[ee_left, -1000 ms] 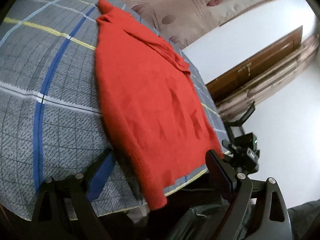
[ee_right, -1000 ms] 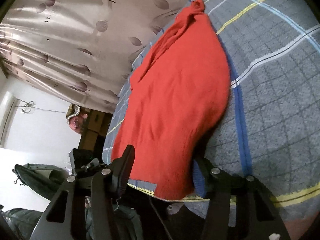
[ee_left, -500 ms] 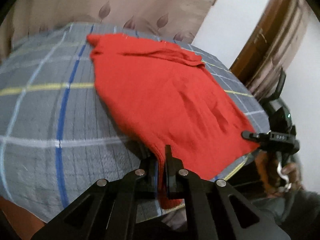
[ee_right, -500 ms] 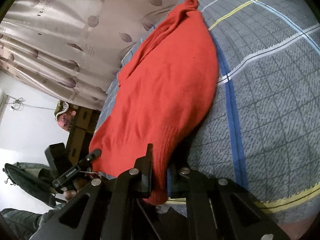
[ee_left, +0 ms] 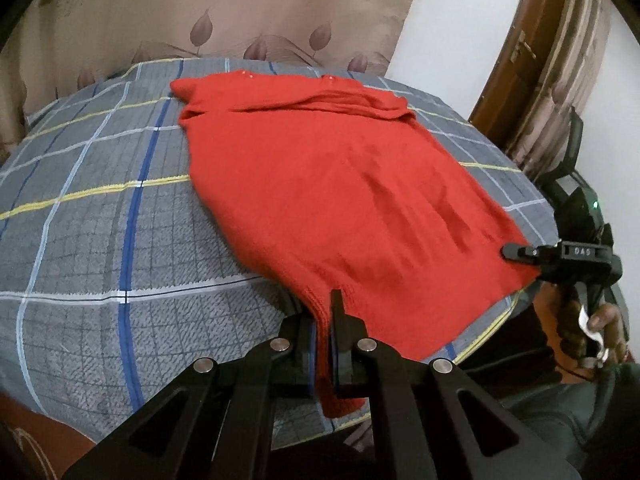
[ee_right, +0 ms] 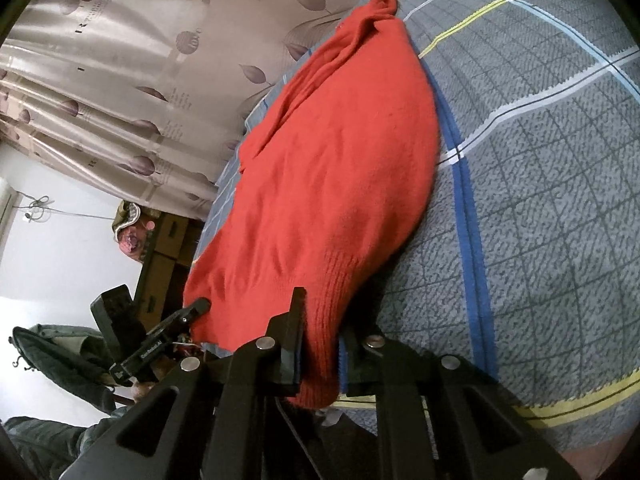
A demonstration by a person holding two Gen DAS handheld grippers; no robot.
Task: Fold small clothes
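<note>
A red knitted sweater (ee_left: pixel 340 200) is lying flat on a bed covered by a grey checked sheet (ee_left: pixel 100 240), its collar at the far side by the curtain (ee_left: pixel 260 12) and its ribbed hem hanging over the near edge. The left gripper (ee_left: pixel 322 344) is pinching the hem at the near left corner, its fingers (ee_left: pixel 340 320) pressed tight on the knit. The right gripper (ee_right: pixel 320 344) is clamping the near right corner, and its jaws have just been closing, with the thick ribbing between them. It is also showing in the left wrist view at the right edge of the sweater, with the person's hand (ee_left: pixel 600 320) behind it.

The step in hand is likely the grasp before the first fold. Next, both corners probably need lifting together and carrying toward the far collar, level and evenly, so the hem is landing square without dragging the lower layer.
</note>
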